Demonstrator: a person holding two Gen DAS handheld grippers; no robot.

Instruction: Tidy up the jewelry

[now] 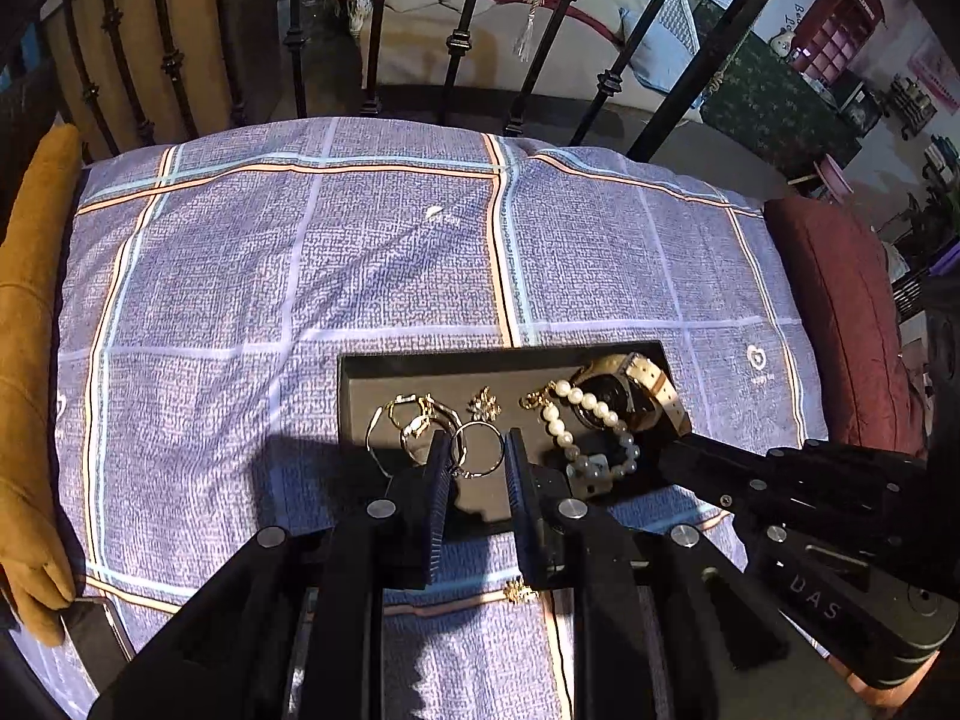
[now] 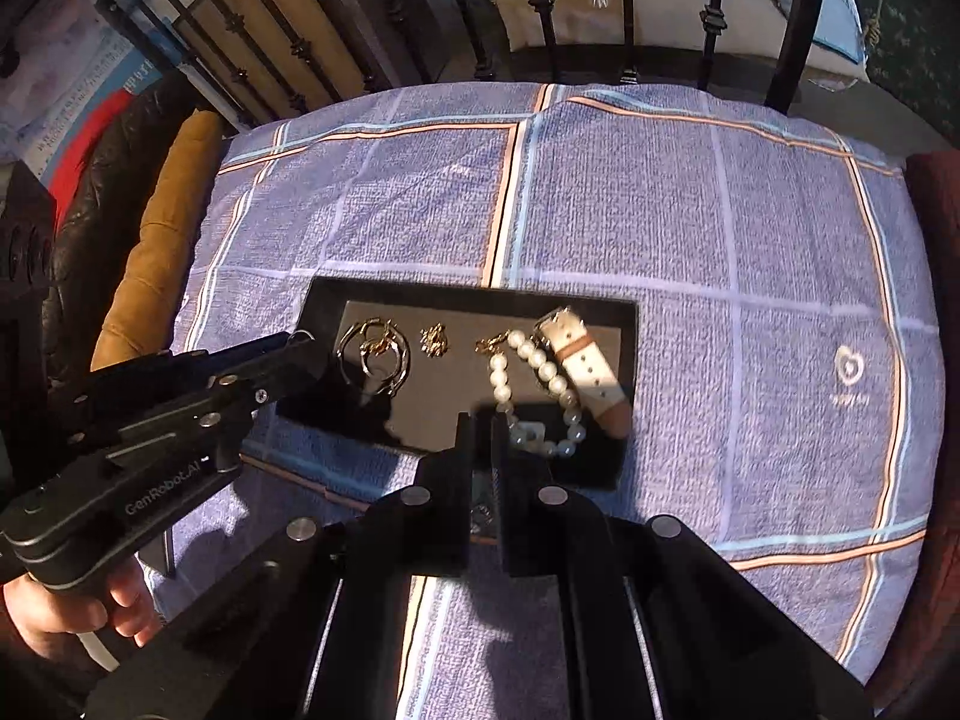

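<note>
A black tray (image 1: 420,366) (image 2: 372,297) lies on a blue checked pillow (image 1: 300,276) (image 2: 720,240). In it are gold hoop earrings (image 1: 414,420) (image 2: 375,354), a small gold charm (image 1: 485,405) (image 2: 435,339), a pearl bracelet (image 1: 576,420) (image 2: 540,384) and a watch with a white strap (image 1: 636,384) (image 2: 585,360). My left gripper (image 1: 477,450) is open, its fingers on either side of a thin ring (image 1: 478,449) at the tray's near edge. My right gripper (image 2: 478,420) is nearly closed and empty at the tray's near edge, beside the bracelet. Another small gold charm (image 1: 519,591) lies on the pillow.
A black iron railing (image 1: 456,48) (image 2: 624,12) stands behind the pillow. A mustard cushion (image 1: 30,360) (image 2: 156,240) lies at the left, a dark red cushion (image 1: 840,324) at the right. A hand (image 2: 72,606) holds the left gripper.
</note>
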